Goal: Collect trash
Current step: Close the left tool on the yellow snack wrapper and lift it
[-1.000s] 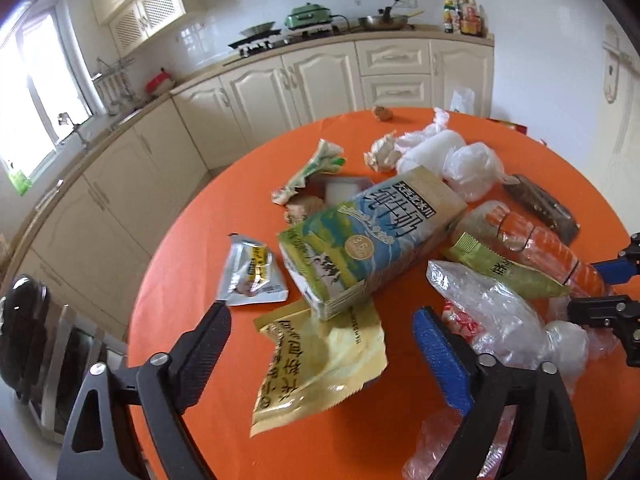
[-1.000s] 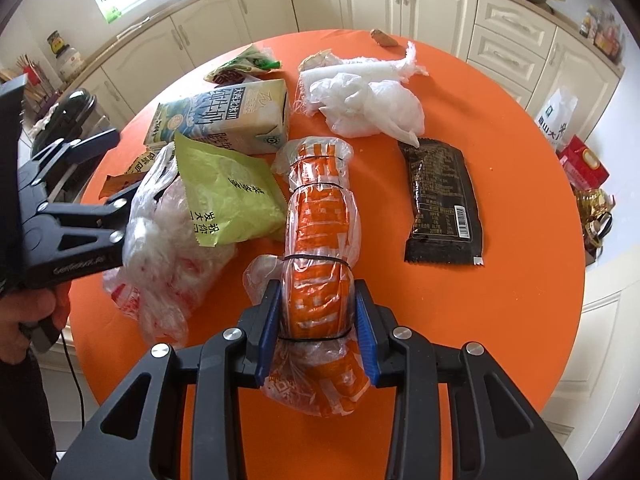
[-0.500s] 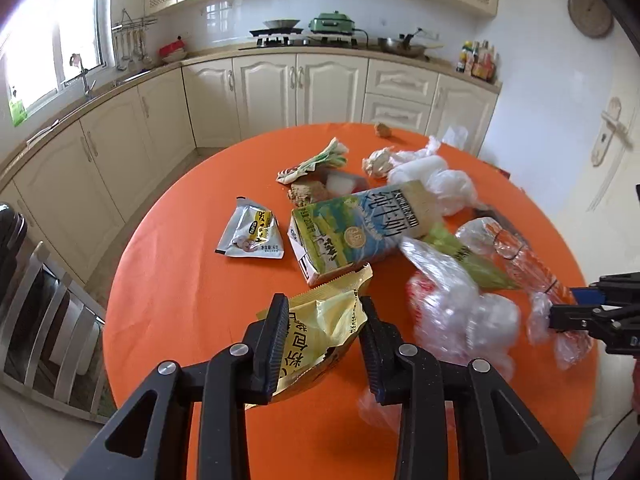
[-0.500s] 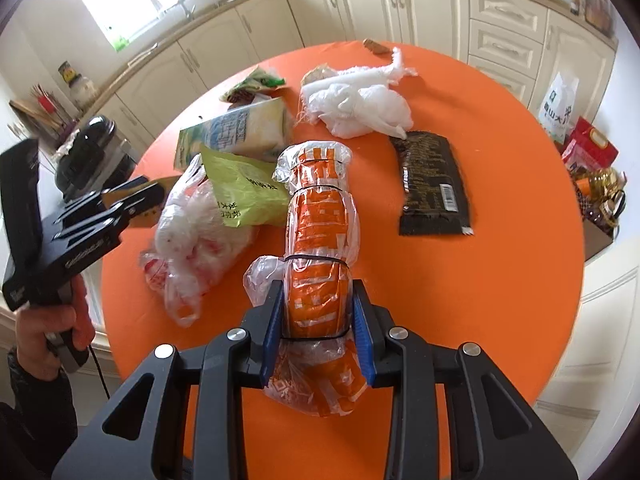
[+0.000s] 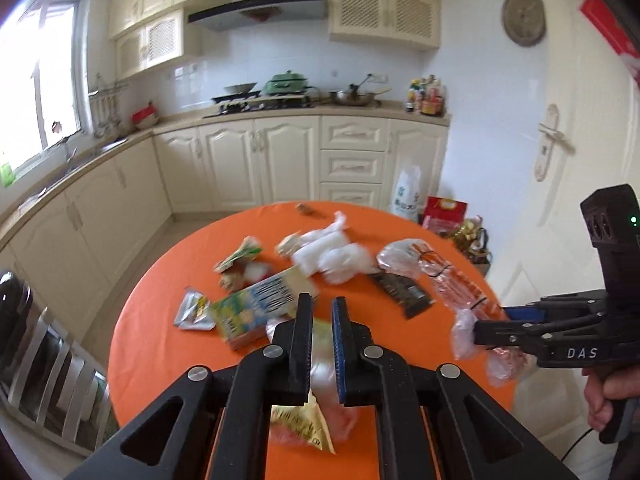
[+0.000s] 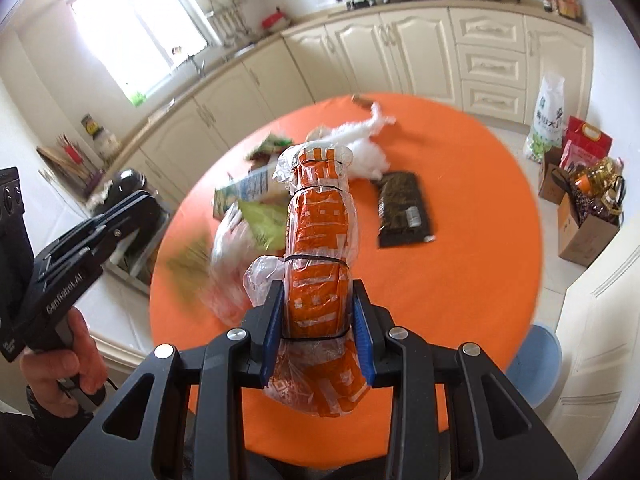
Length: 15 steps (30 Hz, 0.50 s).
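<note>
Above the round orange worktop (image 6: 460, 208), both tongs are lifted with trash in them, so the step in hand looks like the carry-off: each hand has a piece and needs somewhere to drop it. No bin shows clearly in either view; a blue round shape (image 6: 534, 354) sits on the floor beside the worktop's edge in the right wrist view, but I cannot tell what it is.

The right tongs (image 6: 318, 330) are pinching the orange plastic roll (image 6: 320, 236), a bundle of orange-printed bags bound with thin black bands. The fingers clamp it near its lower end, so most of the roll sticks out forward beyond the tips and loose film hangs below the grip. The left tongs (image 5: 321, 350) are nearly pressed together on the yellow wrapper (image 5: 304, 420), which dangles under the fingers with a clear crumpled bag (image 5: 324, 364) caught alongside it.

Left on the worktop: the milk carton (image 5: 256, 308), a small silver sachet (image 5: 194, 312), a green wrapper (image 5: 238, 256), white crumpled bags (image 5: 332, 258) and a black packet (image 6: 404, 210).

The next move calls for carrying both pieces clear of the worktop without loosening either grip; the wrapper is thin and could slip, and the long roll may swing
</note>
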{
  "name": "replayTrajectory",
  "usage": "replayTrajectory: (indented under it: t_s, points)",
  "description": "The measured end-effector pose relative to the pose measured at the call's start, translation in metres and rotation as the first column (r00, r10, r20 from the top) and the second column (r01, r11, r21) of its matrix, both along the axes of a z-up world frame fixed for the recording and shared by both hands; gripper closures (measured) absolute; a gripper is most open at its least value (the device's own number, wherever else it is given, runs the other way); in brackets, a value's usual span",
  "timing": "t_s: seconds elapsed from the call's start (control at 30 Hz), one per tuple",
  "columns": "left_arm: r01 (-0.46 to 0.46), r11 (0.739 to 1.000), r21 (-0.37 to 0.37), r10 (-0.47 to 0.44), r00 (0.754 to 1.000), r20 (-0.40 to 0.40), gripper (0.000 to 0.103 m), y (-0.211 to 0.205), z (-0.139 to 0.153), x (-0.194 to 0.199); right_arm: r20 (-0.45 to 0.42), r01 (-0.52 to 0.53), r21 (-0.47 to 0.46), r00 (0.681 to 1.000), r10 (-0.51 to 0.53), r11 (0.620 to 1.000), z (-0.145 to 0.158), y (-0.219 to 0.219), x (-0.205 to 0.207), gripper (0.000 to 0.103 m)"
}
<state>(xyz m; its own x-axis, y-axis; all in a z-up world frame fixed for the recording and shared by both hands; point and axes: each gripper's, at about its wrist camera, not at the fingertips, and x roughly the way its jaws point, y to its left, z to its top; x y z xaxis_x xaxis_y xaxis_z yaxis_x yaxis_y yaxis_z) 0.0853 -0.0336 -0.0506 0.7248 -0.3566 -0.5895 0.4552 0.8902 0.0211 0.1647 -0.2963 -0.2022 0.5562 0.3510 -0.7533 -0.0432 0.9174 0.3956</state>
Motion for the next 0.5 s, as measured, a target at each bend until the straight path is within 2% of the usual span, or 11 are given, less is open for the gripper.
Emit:
replayTrajectory:
  t_s: [0.1, 0.17, 0.2, 0.27, 0.3, 0.33, 0.37, 0.4, 0.43, 0.5]
  points:
    - [0.04, 0.999, 0.002, -0.04, 0.999, 0.006, 0.095, -0.028, -0.001, -0.003, 0.018, 0.035, -0.004, 0.999, -0.035, 0.999, 0.007, -0.02, -0.01, 0.071]
    - [0.024, 1.0, 0.005, -0.023, 1.0, -0.014, 0.095, -0.033, -0.009, -0.002, 0.011, 0.054, -0.016, 0.998, -0.054, 0.998, 0.004, -0.03, -0.014, 0.071]
    - [0.013, 1.0, 0.002, -0.013, 0.999, -0.03, 0.092, -0.031, -0.014, 0.0, 0.004, 0.063, -0.017, 0.998, -0.062, 0.998, 0.001, -0.036, -0.017, 0.071]
    - [-0.034, 0.998, 0.047, 0.035, 0.999, -0.033, 0.089, -0.024, -0.025, 0.002, -0.006, 0.064, -0.006, 0.998, -0.064, 0.998, -0.006, -0.041, -0.022, 0.071]
    - [-0.05, 0.997, 0.063, 0.052, 0.998, -0.039, 0.077, -0.023, -0.028, 0.007, -0.015, 0.061, -0.003, 0.998, -0.061, 0.998, -0.011, -0.041, -0.024, 0.071]
    - [-0.065, 0.995, 0.077, 0.068, 0.997, -0.047, 0.056, -0.016, -0.033, 0.007, -0.023, 0.054, -0.001, 0.998, -0.054, 0.999, -0.016, -0.041, -0.024, 0.071]
    - [-0.089, 0.992, 0.091, 0.093, 0.994, -0.05, 0.043, -0.009, -0.039, 0.007, -0.03, 0.048, 0.005, 0.998, -0.048, 0.999, -0.02, -0.04, -0.024, 0.071]
    - [-0.125, 0.987, 0.102, 0.13, 0.991, -0.041, 0.021, -0.001, -0.044, 0.005, -0.04, 0.039, 0.013, 0.998, -0.039, 0.999, -0.025, -0.038, -0.023, 0.071]
    - [-0.147, 0.984, 0.104, 0.151, 0.988, -0.034, 0.013, 0.005, -0.047, 0.003, -0.046, 0.033, 0.017, 0.998, -0.032, 0.999, -0.029, -0.038, -0.021, 0.071]
    - [-0.182, 0.977, 0.111, 0.19, 0.98, -0.064, 0.013, 0.015, -0.061, 0.003, -0.059, 0.019, 0.019, 0.998, -0.018, 1.0, -0.037, -0.032, -0.019, 0.071]
